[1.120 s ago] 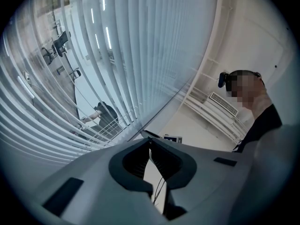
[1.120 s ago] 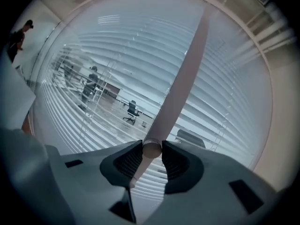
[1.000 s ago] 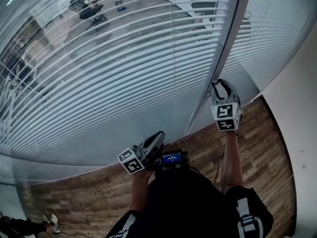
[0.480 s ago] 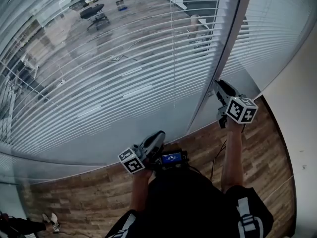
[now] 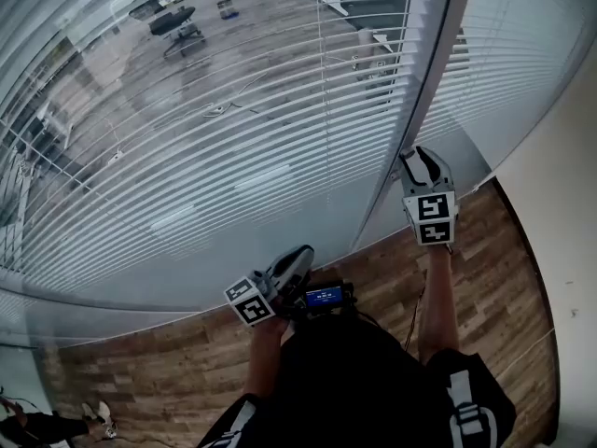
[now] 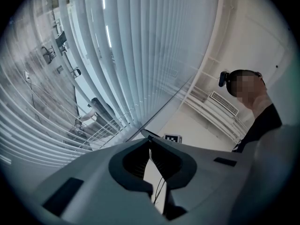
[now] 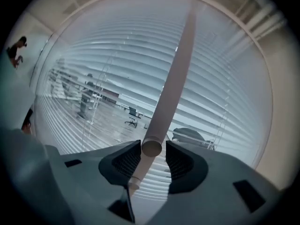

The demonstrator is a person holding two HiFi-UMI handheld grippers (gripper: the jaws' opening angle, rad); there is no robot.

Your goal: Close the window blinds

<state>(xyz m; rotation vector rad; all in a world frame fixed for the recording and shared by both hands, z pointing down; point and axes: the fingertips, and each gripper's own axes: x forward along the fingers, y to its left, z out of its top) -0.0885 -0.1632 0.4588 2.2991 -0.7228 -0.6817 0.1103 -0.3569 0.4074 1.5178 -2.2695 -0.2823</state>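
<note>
White slatted blinds (image 5: 233, 138) hang across the glass wall, part tilted, so the room behind shows between the slats. The blinds' beige tilt wand (image 7: 176, 78) hangs down in front of them. Its round lower end (image 7: 151, 147) sits between the pads of my right gripper (image 7: 152, 146), with a thin gap on each side; those jaws are opening. In the head view the right gripper (image 5: 418, 159) points up at the blinds. My left gripper (image 5: 298, 255) is held low by the waist, shut and empty, with its jaws (image 6: 150, 139) pointing up past the blinds.
Wooden floor (image 5: 168, 371) runs under the glass, and a white wall (image 5: 560, 185) closes the right side. A small lit screen (image 5: 324, 298) sits at my waist. Office chairs (image 5: 177, 21) stand beyond the glass. A person (image 5: 19, 427) is at the far lower left.
The right gripper rolled to the right on the wand and has turned back. The slats have tilted a little, so more of the room shows through. The left gripper stayed put.
</note>
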